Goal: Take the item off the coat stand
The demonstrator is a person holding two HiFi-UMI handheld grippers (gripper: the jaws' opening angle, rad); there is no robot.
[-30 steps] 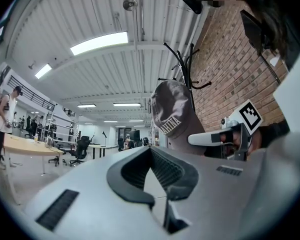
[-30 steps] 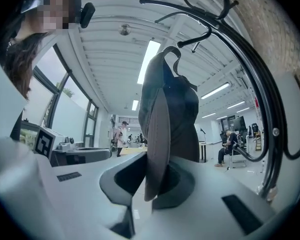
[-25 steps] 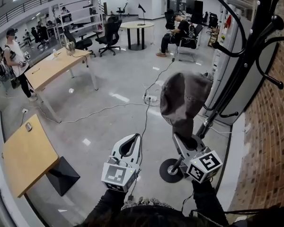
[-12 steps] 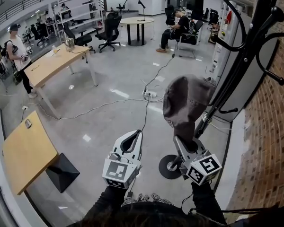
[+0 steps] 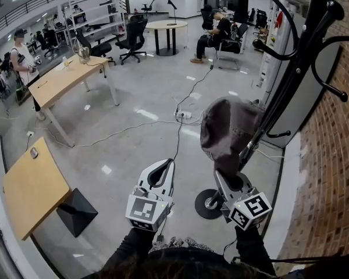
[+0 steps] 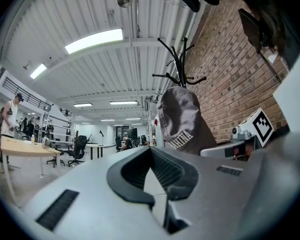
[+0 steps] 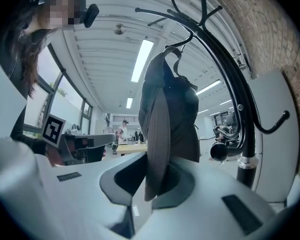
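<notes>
Right tool (image 5: 225,172), which I hold level, is clamped on the brim of the grey cap (image 5: 228,127); the cap hangs crown uppermost close against the pole of the black coat stand (image 5: 291,80), its top at one of the hooks. Left tool (image 5: 164,170) sits just beside the right one, jaws together with nothing between them; the stand's round base (image 5: 205,207) rests on the floor (image 5: 134,138) near the brick wall (image 5: 331,173).

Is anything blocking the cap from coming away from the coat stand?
The right gripper is shut on the cap by its brim. Only a hook of the coat stand at the cap's top seems to catch it; the side away from the stand looks free.
</notes>
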